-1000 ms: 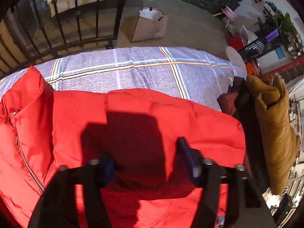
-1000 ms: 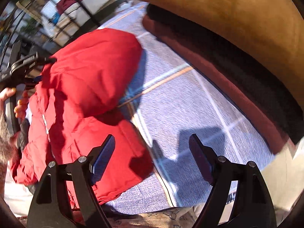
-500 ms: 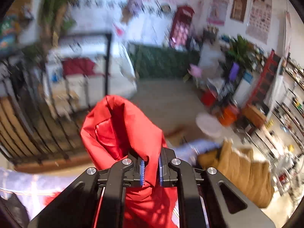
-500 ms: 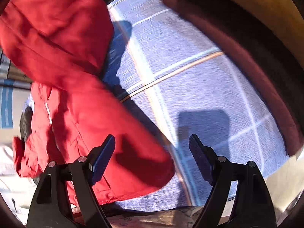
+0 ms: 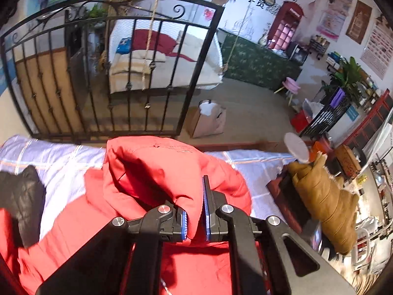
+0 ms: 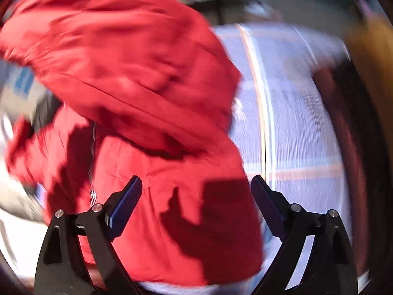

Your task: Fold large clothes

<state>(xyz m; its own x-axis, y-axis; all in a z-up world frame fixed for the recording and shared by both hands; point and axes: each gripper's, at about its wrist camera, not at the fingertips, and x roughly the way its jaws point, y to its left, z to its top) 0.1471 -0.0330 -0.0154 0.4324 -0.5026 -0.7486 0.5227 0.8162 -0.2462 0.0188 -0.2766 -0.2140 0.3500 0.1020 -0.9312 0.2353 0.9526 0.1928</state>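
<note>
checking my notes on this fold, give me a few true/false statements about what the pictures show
1. The left hand-held gripper is shut on the red jacket. True.
2. The right hand-held gripper grips the jacket too. False: its jaws stand wide open, with the jacket in front of them and nothing between the pads.
3. The jacket lies on a checked sheet. True.
4. A tan coat lies on top of the red jacket. False: it lies apart, at the right of the bed.
5. A paper bag stands on the bed. False: it stands on the floor beyond it.
</note>
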